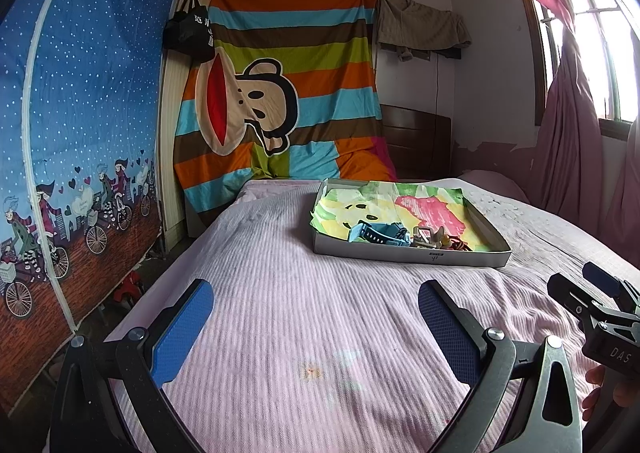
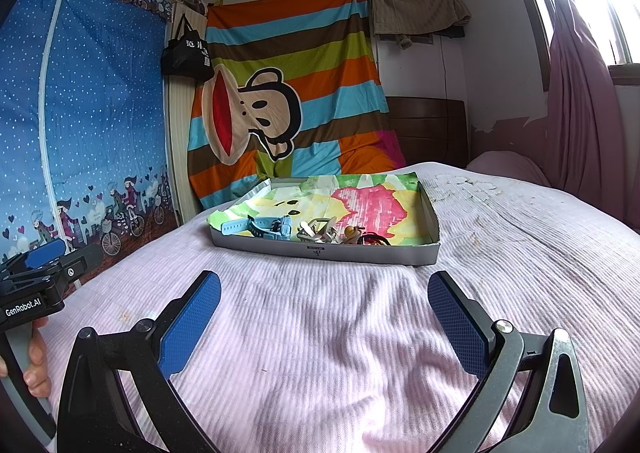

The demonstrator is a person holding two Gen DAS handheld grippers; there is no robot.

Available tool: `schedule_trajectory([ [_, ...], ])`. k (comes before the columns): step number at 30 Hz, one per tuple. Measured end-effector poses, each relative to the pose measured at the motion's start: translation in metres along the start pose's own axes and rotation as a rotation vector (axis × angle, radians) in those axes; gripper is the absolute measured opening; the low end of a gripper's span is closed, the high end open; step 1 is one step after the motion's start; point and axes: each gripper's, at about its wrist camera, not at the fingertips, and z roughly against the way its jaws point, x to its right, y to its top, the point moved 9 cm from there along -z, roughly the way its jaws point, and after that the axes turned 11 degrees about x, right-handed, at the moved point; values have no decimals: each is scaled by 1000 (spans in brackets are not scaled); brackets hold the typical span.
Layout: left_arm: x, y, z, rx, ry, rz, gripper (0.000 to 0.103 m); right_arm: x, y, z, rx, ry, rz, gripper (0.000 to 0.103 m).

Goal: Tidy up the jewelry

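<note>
A shallow cardboard box (image 1: 412,255) (image 2: 332,252) lined with a colourful cloth sits on the pink bed ahead. At its near edge lie a light-blue watch (image 1: 378,235) (image 2: 260,228), metal hair clips (image 2: 318,233) (image 1: 426,235) and a small dark-red piece (image 2: 372,240). My left gripper (image 1: 316,317) hovers open over the bedspread, well short of the box, with nothing between its blue pads. My right gripper (image 2: 324,313) is open too and holds nothing, facing the box's front wall. Each gripper shows at the edge of the other's view, held by a hand.
The pink ribbed bedspread (image 1: 304,313) (image 2: 320,333) spreads around the box. A blue wardrobe cover (image 1: 80,113) stands to the left, a striped monkey sheet (image 1: 280,101) hangs behind, and pink curtains (image 1: 568,157) with a window are on the right.
</note>
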Motion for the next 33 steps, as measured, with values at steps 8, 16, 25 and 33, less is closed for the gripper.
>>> schedule_trajectory([
  [8,0,2,0,3,-4,1,103,-2,0,0,0,3,1,102],
  [16,1,6,0,9,-6,-3,103,-2,0,0,-1,3,1,102],
  [25,0,9,1,11,7,-1,103,-2,0,0,-1,3,2,102],
  [33,-1,8,2,12,10,0,103,-3,0,0,-1,4,4,102],
])
